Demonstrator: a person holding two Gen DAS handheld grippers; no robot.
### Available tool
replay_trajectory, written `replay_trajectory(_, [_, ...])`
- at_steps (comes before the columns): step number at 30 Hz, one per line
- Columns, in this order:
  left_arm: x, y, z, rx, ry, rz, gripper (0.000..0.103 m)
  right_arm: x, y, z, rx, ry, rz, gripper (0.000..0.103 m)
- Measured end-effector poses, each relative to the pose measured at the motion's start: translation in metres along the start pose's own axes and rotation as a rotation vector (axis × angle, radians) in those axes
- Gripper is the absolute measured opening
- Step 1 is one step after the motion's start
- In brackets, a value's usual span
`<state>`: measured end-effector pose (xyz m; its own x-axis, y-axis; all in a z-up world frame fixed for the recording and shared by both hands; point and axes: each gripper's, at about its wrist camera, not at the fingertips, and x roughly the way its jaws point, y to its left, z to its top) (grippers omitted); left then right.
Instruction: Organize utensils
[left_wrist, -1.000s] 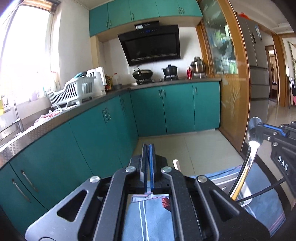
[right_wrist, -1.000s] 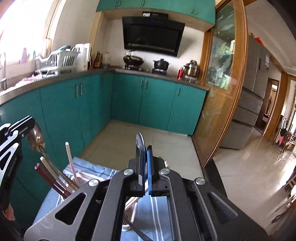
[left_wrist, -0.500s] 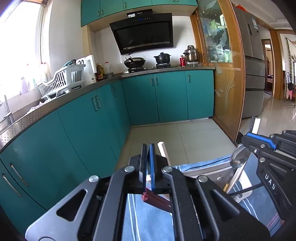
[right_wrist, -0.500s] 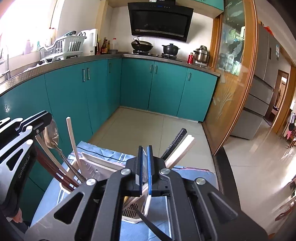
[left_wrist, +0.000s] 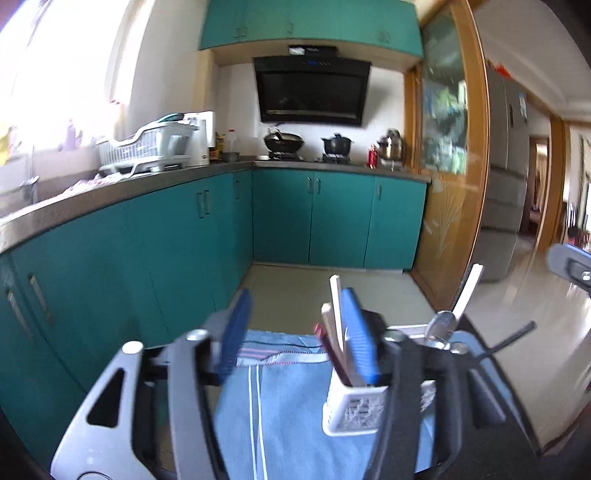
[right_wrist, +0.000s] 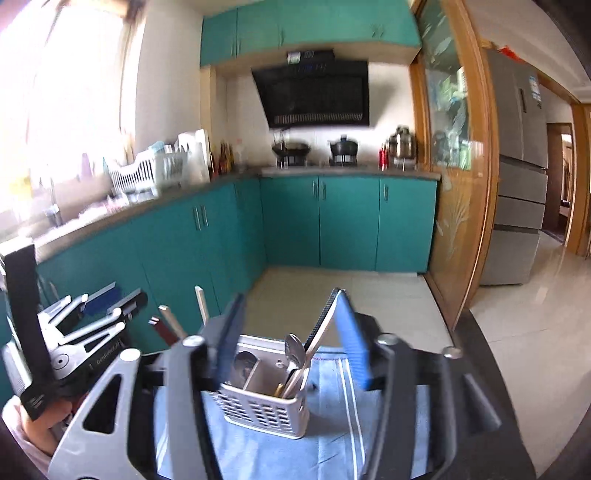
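Observation:
A white perforated utensil caddy (right_wrist: 264, 408) stands on a blue striped cloth (right_wrist: 332, 443). It holds metal spoons (right_wrist: 294, 349), a black utensil and pale and dark red chopsticks (left_wrist: 334, 332). It also shows in the left wrist view (left_wrist: 354, 410). My right gripper (right_wrist: 291, 332) is open and empty above the caddy. My left gripper (left_wrist: 299, 332) is open and empty, with the caddy by its right finger. It also shows at the left of the right wrist view (right_wrist: 107, 306).
Teal base cabinets (left_wrist: 166, 251) with a grey counter run along the left and back. A white dish rack (left_wrist: 147, 147), pots and a range hood (left_wrist: 312, 90) stand there. A wooden glass door (left_wrist: 450, 177) and a fridge are at the right. The cloth covers a dark table (right_wrist: 476, 369).
Both grippers have opened. The right one let go of the spoon, which now stands in the caddy. The left one let go of the chopsticks. Both views are blurred with motion.

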<state>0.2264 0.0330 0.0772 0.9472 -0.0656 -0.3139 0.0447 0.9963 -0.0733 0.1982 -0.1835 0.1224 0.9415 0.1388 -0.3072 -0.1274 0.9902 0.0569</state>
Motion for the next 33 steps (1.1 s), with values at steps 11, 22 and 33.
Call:
replay_trajectory(11, [-0.069, -0.009, -0.060, 0.026, 0.022, 0.066, 0.093, -0.048, -0.009, -0.086, 0.039, 0.015, -0.115, 0.083])
replay_trajectory(22, [-0.108, -0.037, -0.086, 0.089, 0.053, 0.020, 0.099, -0.050, -0.004, -0.127, 0.002, 0.125, -0.125, 0.088])
replay_trajectory(33, [-0.118, -0.040, -0.088, 0.092, 0.042, 0.022, 0.099, -0.068, -0.003, -0.131, 0.000, 0.104, -0.127, 0.099])
